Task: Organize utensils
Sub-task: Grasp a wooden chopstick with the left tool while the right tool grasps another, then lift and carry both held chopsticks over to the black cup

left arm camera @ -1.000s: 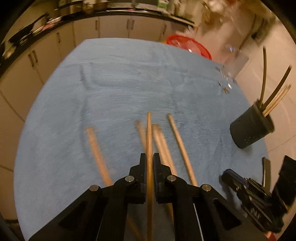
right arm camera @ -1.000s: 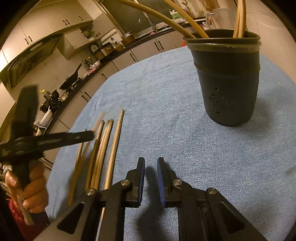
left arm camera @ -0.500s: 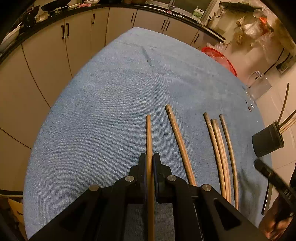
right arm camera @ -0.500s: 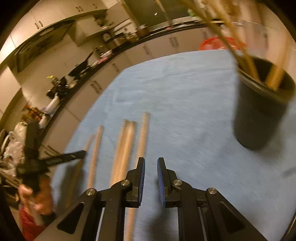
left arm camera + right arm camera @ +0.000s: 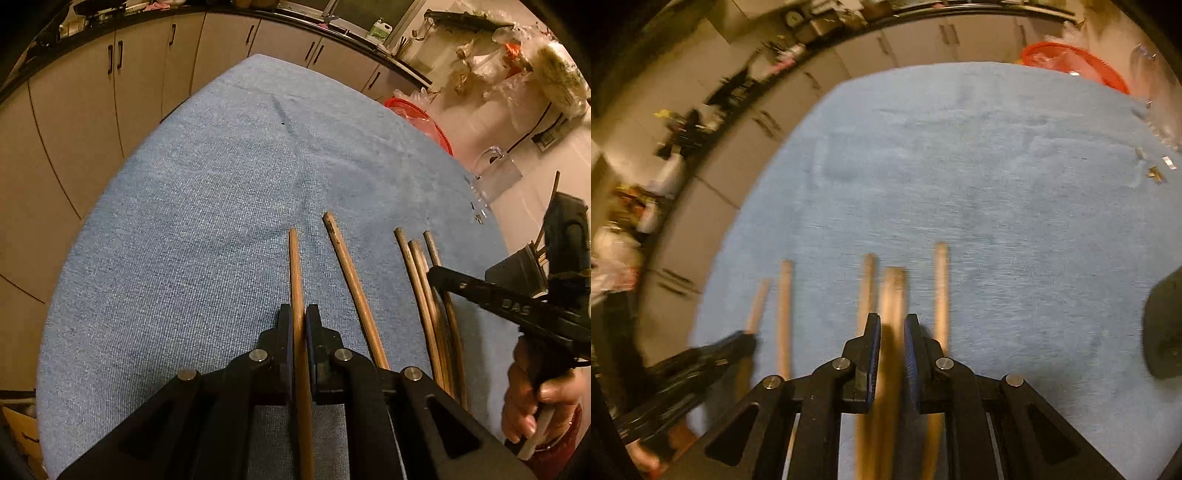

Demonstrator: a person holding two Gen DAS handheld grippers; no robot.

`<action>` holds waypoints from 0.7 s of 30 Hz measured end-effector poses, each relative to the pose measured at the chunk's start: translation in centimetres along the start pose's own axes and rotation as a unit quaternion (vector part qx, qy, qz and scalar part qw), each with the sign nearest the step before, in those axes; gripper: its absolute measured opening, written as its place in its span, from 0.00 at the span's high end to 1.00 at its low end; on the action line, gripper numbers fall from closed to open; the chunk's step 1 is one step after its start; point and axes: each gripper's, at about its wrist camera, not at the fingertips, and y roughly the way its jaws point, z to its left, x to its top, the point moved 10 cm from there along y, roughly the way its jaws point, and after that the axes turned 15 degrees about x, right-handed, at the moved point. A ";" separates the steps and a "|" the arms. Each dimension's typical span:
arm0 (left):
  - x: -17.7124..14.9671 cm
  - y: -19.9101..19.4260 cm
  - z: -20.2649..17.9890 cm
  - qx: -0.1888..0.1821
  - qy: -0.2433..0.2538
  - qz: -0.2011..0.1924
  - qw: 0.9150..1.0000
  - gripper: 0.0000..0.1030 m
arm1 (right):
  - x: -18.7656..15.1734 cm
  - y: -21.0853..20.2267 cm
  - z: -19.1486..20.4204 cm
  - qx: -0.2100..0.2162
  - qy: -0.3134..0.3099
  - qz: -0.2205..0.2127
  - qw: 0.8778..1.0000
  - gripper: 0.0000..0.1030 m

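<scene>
The left tool (image 5: 300,325) points forward, low, its jaws clamped tight with almost no gap. The right tool (image 5: 891,343) points the same way, jaws slightly parted, gripped by a bare hand (image 5: 535,398).

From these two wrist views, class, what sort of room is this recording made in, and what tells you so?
Most likely a home kitchen. Cream cabinet doors run under a dark countertop, cluttered with what look like cooking things, and wooden chopsticks lie on a blue table cloth near a dark utensil holder.
</scene>
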 end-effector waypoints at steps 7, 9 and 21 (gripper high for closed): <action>0.5 0.2 0.1 -0.002 0.005 0.018 1.000 0.93 | 0.8 1.0 0.3 -0.038 -0.025 0.021 0.999 0.86; 1.1 0.5 -0.3 0.013 0.017 0.025 0.999 0.93 | 1.3 1.6 0.7 -0.056 -0.035 0.029 0.997 0.86; 4.2 1.3 -1.5 0.043 0.042 0.003 0.998 0.95 | 3.7 2.1 0.4 -0.036 -0.027 0.016 0.999 0.92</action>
